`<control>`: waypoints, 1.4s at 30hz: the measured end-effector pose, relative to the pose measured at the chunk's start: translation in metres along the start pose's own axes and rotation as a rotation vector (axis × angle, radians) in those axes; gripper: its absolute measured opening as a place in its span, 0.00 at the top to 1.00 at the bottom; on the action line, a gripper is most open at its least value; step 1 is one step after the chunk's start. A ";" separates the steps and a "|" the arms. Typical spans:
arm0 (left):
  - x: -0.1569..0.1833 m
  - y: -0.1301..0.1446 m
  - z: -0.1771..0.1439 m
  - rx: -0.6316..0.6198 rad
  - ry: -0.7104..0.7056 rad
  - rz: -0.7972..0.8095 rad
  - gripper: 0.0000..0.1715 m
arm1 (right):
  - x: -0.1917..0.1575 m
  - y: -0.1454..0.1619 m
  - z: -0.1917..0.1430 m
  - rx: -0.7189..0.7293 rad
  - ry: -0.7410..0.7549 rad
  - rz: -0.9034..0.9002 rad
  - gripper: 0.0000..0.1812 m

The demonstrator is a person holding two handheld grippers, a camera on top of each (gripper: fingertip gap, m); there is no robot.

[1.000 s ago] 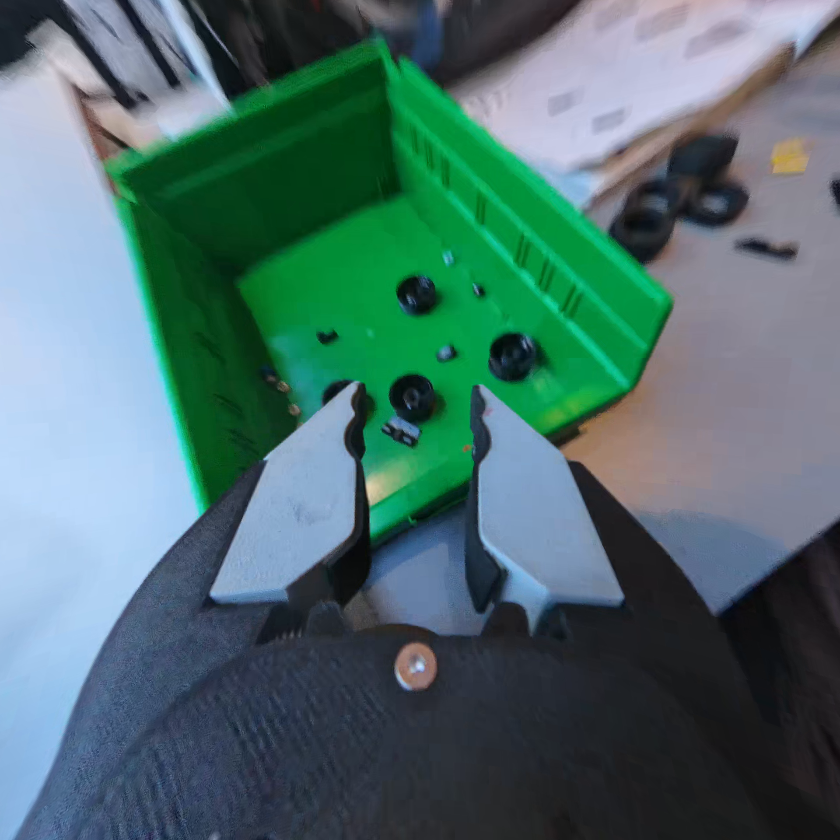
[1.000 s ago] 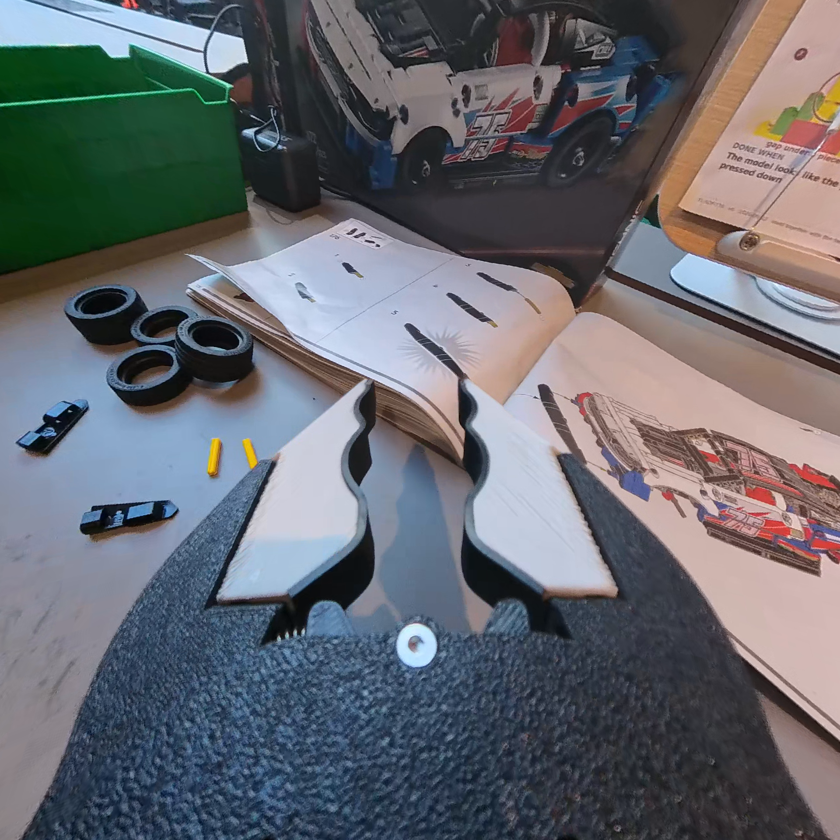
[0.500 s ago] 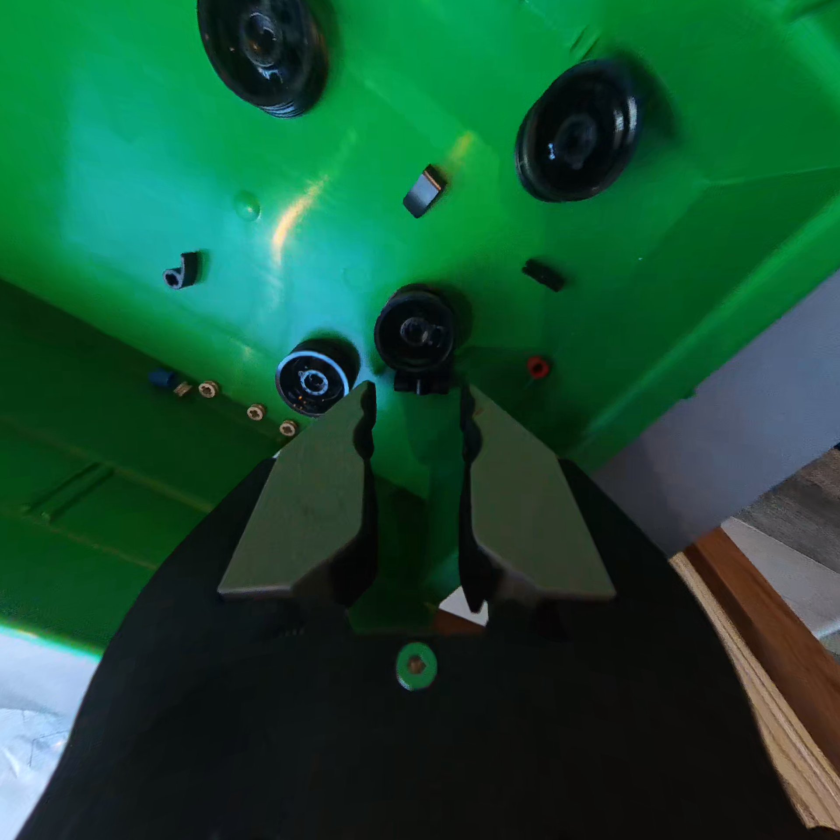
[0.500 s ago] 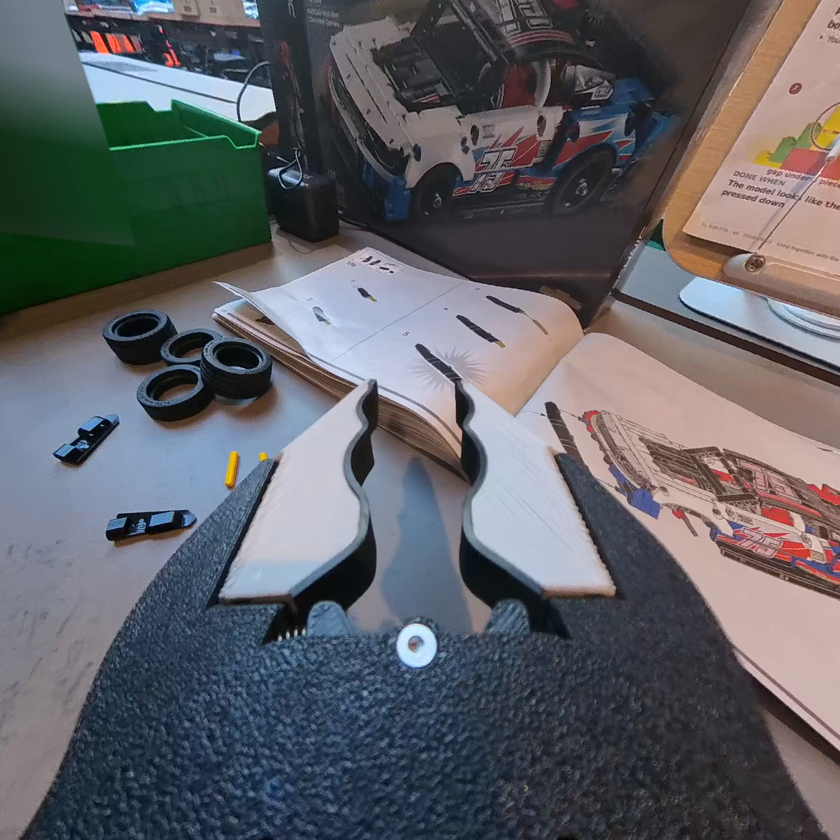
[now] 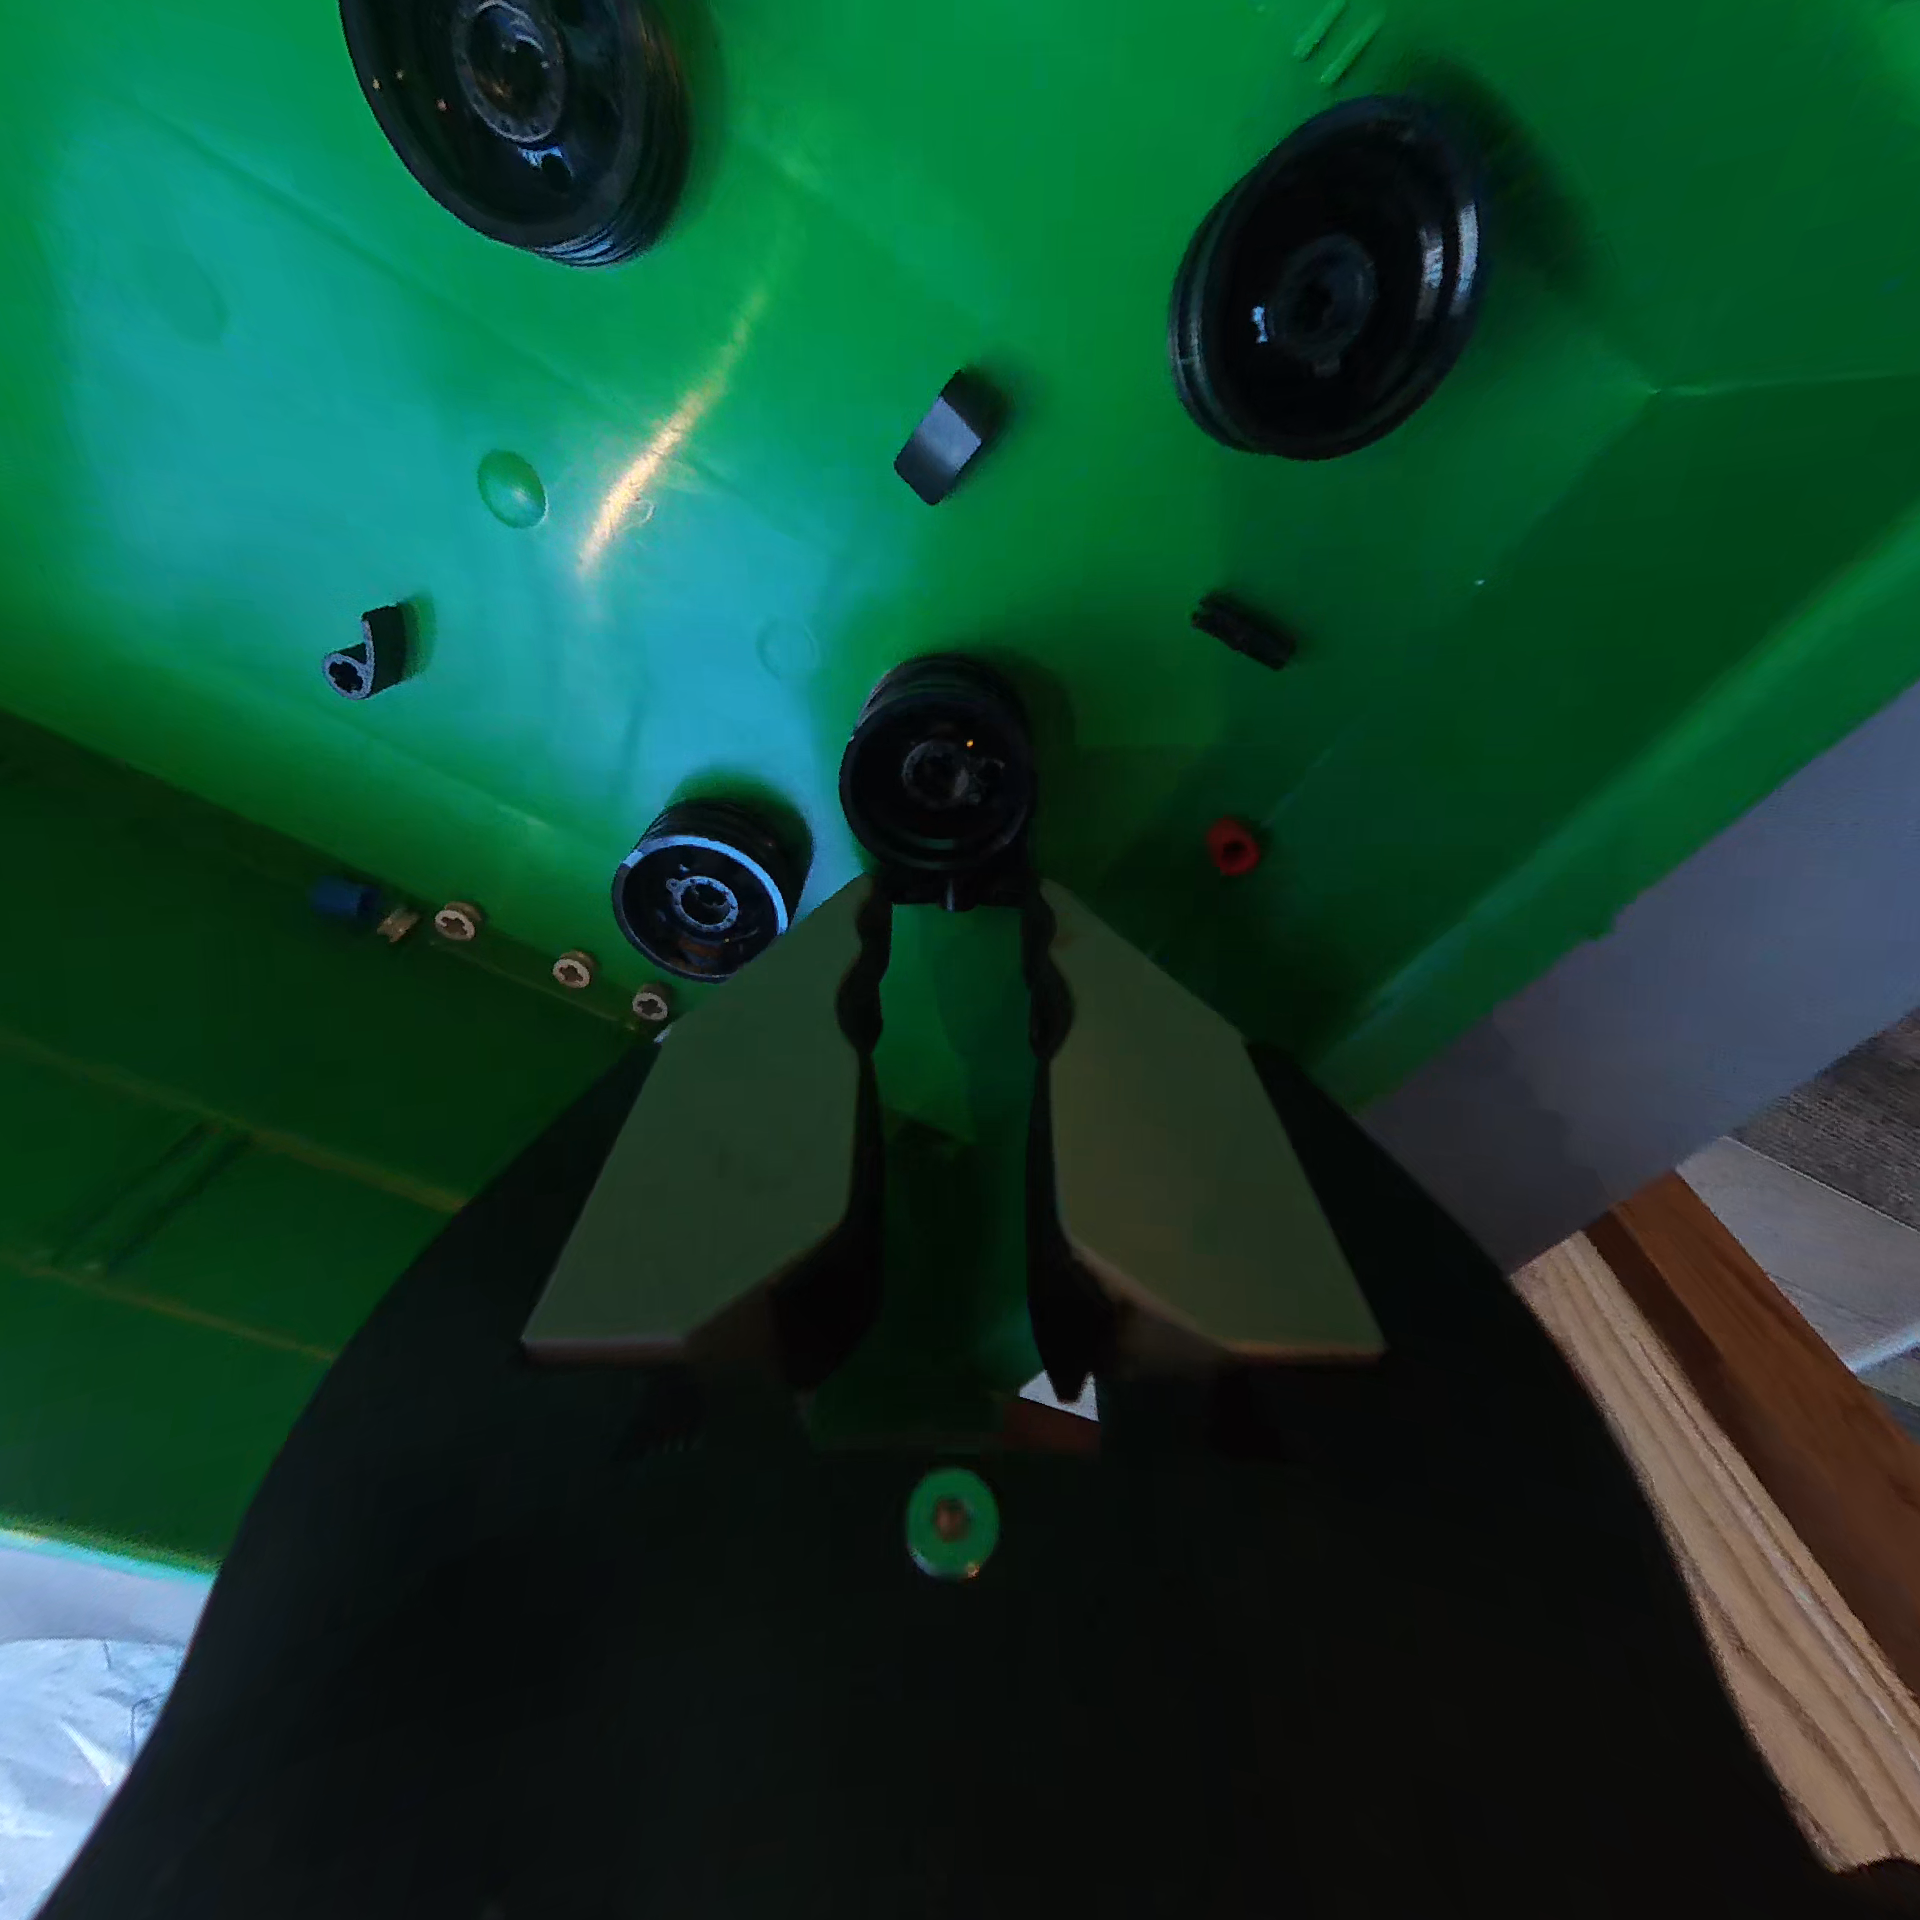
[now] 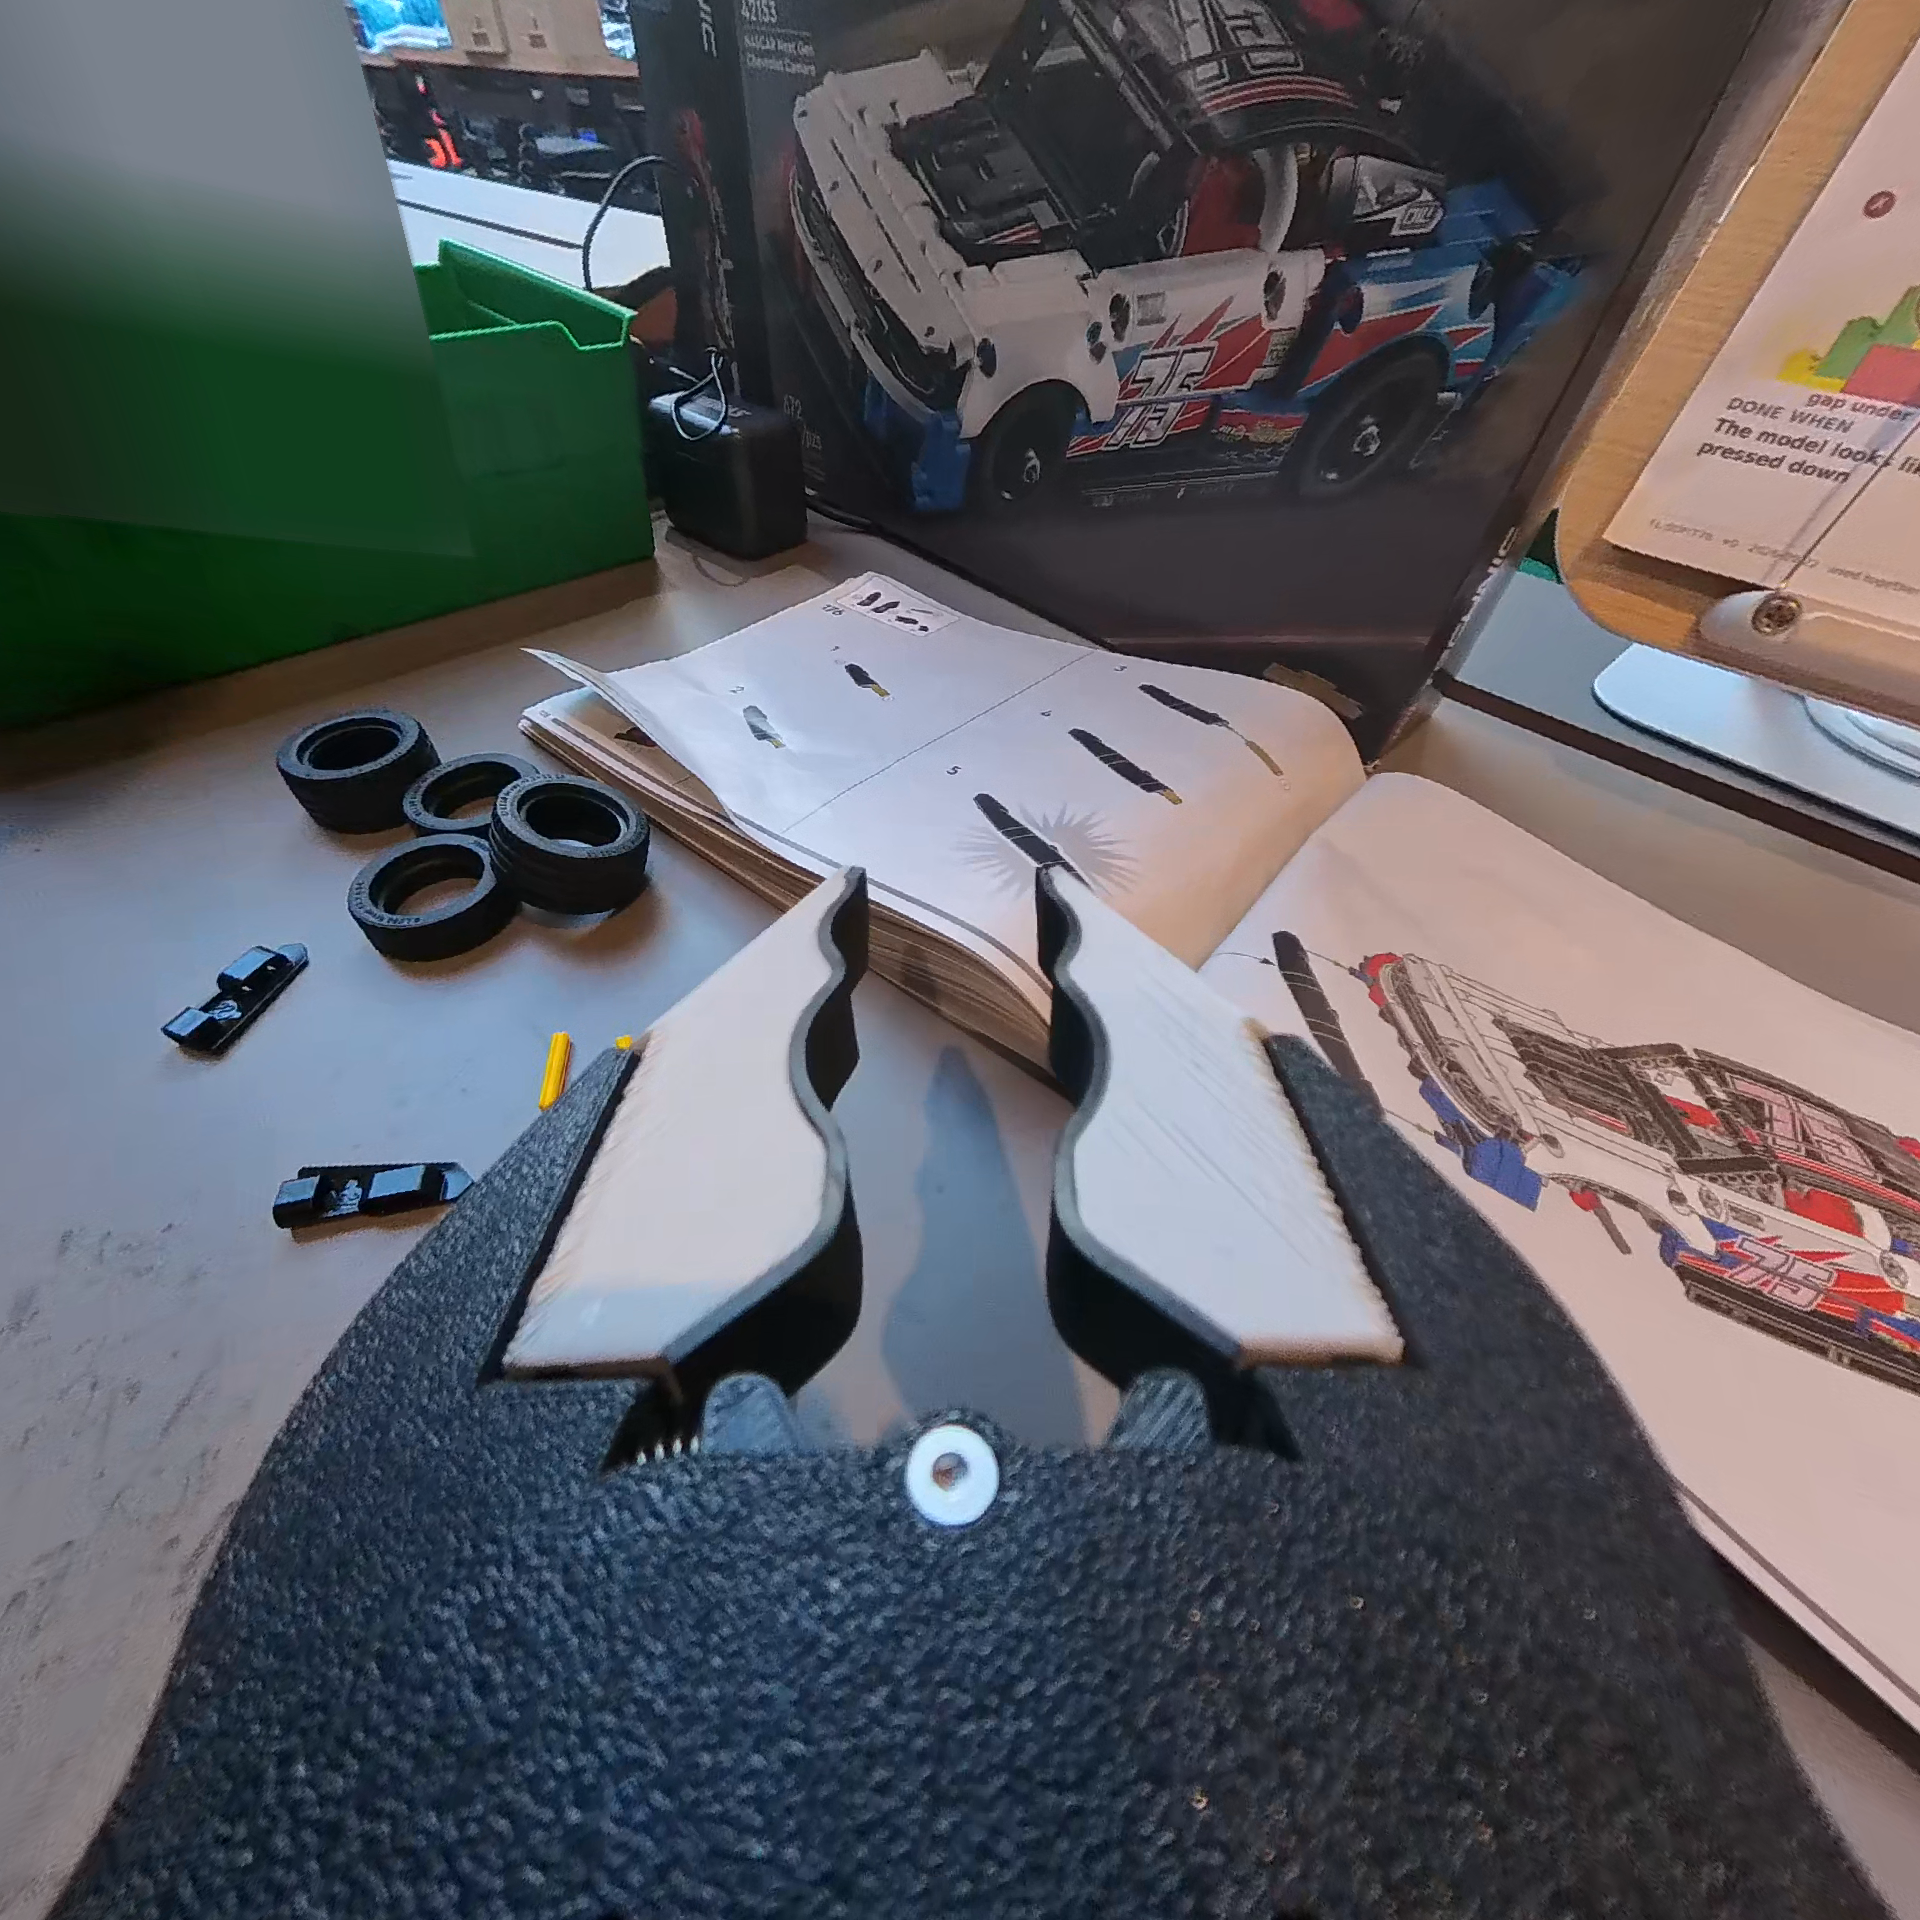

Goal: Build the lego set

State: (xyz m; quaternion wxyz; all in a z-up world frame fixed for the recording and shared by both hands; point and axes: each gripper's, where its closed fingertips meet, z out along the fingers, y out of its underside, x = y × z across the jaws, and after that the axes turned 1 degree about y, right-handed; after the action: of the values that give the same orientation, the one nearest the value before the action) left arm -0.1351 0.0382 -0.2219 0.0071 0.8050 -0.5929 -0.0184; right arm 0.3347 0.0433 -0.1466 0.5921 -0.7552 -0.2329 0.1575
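Fingertips of the left gripper [image 5: 951,894], parted, flank a small black plastic piece under the black round wheel hub [image 5: 938,777] at twelve o'clock inside the green plastic bin [image 5: 260,312]; the right gripper [image 6: 951,883] hovers open above the open paper instruction booklet [image 6: 935,727].

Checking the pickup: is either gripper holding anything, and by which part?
Nothing held. Left gripper is open, tips just short of a black wheel in the bin; right gripper is open, empty.
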 end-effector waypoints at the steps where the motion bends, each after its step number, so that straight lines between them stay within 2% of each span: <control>1: 0.000 0.000 0.000 -0.003 -0.001 0.003 0.87 | 0.000 0.000 0.000 0.001 0.002 0.000 0.84; 12: -0.004 0.001 -0.008 0.012 -0.065 0.015 0.86 | -0.001 0.002 0.001 -0.012 0.002 -0.007 0.84; 16: -0.009 -0.001 -0.029 0.064 -0.143 0.005 0.86 | -0.001 0.001 0.001 -0.007 0.000 -0.009 0.84; 20: -0.014 -0.012 -0.068 0.178 -0.257 -0.029 0.87 | -0.004 -0.002 -0.001 0.011 -0.016 -0.008 0.84; 23: -0.007 -0.037 -0.107 0.342 -0.341 -0.046 0.87 | -0.006 -0.004 -0.002 0.029 -0.032 0.000 0.84; 25: 0.011 -0.064 -0.134 0.483 -0.367 -0.024 0.87 | -0.007 -0.006 -0.002 0.037 -0.050 0.007 0.84; 27: 0.039 -0.099 -0.158 0.645 -0.375 0.017 0.87 | -0.010 -0.007 -0.002 0.043 -0.069 0.009 0.84; 29: 0.086 -0.138 -0.167 0.791 -0.260 0.084 0.87 | -0.014 -0.007 -0.001 0.044 -0.091 0.005 0.84; 32: 0.139 -0.190 -0.156 0.919 -0.119 0.103 0.87 | -0.019 -0.009 -0.002 0.051 -0.112 -0.005 0.84; 33: 0.155 -0.205 -0.143 0.923 -0.049 0.094 0.87 | -0.020 -0.009 -0.003 0.056 -0.117 -0.006 0.84; 35: 0.170 -0.224 -0.105 0.857 0.001 0.071 0.87 | -0.021 -0.011 -0.004 0.065 -0.125 0.000 0.84; 37: 0.164 -0.232 -0.064 0.763 -0.029 0.020 0.87 | -0.022 -0.011 -0.005 0.071 -0.138 0.010 0.85; 39: 0.168 -0.232 -0.028 0.665 0.019 0.000 0.87 | -0.023 -0.012 -0.006 0.076 -0.142 0.014 0.85; 41: 0.171 -0.229 -0.008 0.605 0.020 0.011 0.84 | -0.023 -0.013 -0.006 0.078 -0.143 0.015 0.85; 42: 0.173 -0.231 -0.010 0.628 0.022 0.019 0.86 | -0.022 -0.013 -0.006 0.079 -0.141 0.014 0.85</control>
State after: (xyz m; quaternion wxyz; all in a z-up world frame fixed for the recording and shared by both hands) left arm 0.1367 -0.0583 -0.2235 -0.2352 0.7625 -0.5769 0.1744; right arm 0.3171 0.0286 -0.1336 0.6023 -0.7200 -0.2625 0.2234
